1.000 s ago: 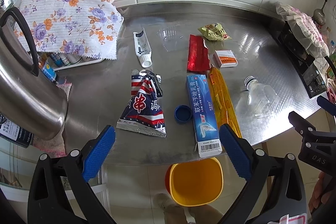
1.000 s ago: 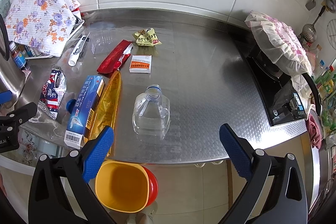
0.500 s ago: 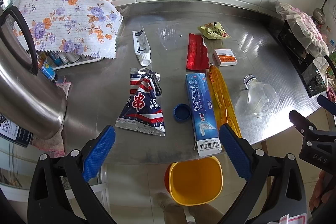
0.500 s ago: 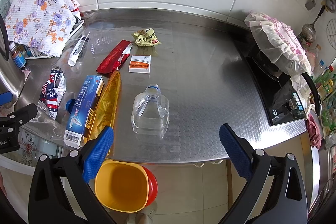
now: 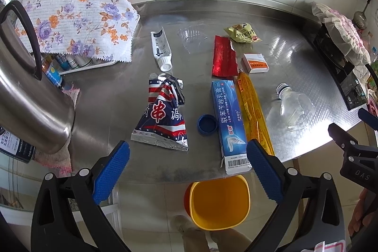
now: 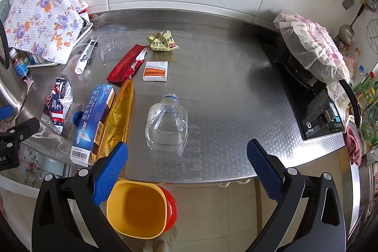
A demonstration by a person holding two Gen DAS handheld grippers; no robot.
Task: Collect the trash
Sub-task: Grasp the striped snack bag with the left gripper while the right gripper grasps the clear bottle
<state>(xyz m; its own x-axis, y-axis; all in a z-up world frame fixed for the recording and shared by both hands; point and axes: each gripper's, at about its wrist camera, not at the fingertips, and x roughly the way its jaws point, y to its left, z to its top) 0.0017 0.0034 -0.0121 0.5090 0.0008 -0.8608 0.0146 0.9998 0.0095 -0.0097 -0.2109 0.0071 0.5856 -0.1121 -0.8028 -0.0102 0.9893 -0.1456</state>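
On the steel tabletop [image 5: 113, 96] lie nine pieces of trash, left to right: one white tube [image 5: 161, 48], one striped foil bag [image 5: 164, 117], one blue cap [image 5: 207, 124], one clear tray [image 5: 192, 36], one toothpaste box [image 5: 230, 119], one red wrapper [image 5: 223, 56], one orange wrapper [image 5: 254, 112], one yellow packet [image 5: 243, 33], one small carton [image 5: 255, 63] and one clear bottle [image 6: 167, 121]. One yellow bin [image 6: 135, 207] stands on the floor below the edge. The left tongs [image 5: 187, 171] and right tongs [image 6: 186, 171] both hover wide apart, empty, short of the tabletop's near edge.

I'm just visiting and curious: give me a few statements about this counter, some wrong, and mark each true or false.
1. The clear plastic bottle has its cap on. False: its neck is open.
2. The yellow bin sits below the counter edge, empty. True.
3. The left hand-held gripper holds the toothpaste box. False: it is open, holding nothing.
4. A loose blue cap lies beside the toothpaste box. True.
5. The right hand-held gripper is open. True.
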